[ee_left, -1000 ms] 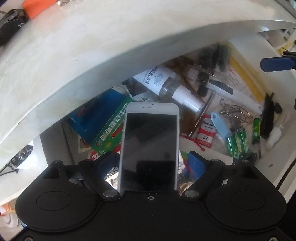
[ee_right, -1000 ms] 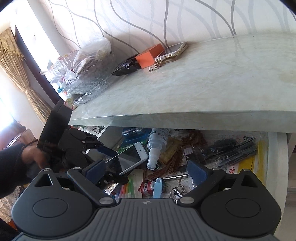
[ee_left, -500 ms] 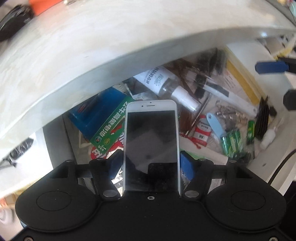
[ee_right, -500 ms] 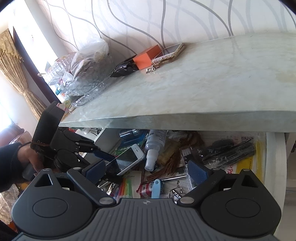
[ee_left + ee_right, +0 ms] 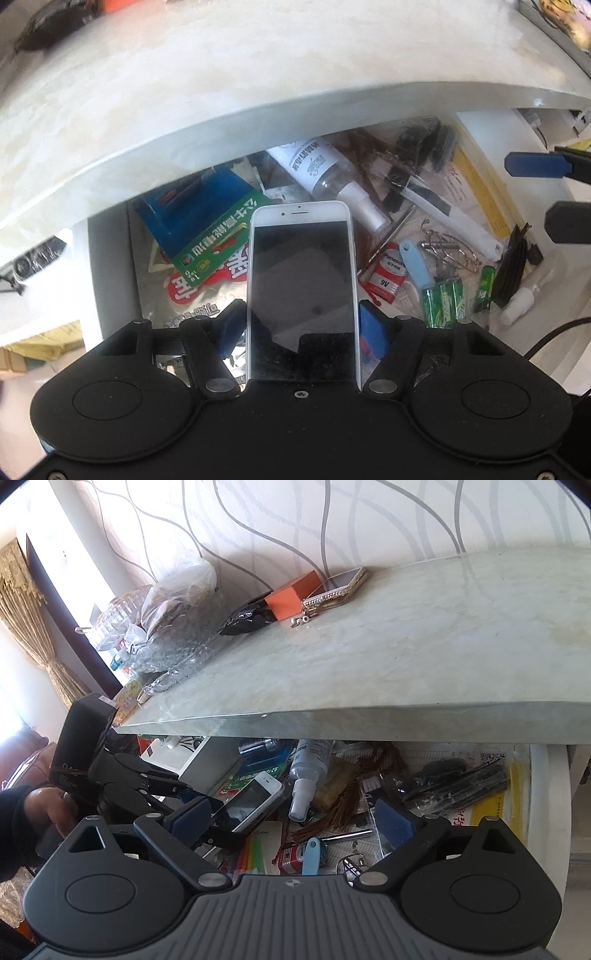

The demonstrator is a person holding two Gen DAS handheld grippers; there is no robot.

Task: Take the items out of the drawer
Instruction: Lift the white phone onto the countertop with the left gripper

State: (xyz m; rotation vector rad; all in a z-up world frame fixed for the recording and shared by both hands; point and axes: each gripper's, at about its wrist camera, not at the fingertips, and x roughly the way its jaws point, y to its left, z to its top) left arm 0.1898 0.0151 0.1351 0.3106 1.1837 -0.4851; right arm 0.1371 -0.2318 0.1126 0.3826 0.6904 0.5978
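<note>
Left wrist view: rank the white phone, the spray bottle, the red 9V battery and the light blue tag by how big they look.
1. white phone, though it is nearest the camera
2. spray bottle
3. red 9V battery
4. light blue tag, close to the battery in length but slimmer

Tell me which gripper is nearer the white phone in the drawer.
Left. The left gripper is clamped on the white phone; the right gripper hangs open, apart from it.

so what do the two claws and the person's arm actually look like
Left claw: glossy black body, round discs, silver pivot pins, blue pads on black fingers. Right claw: dark grey ribbed body, same discs and pins, navy pads, a small round logo. The hand on the left tool emerges from a dark sleeve.
</note>
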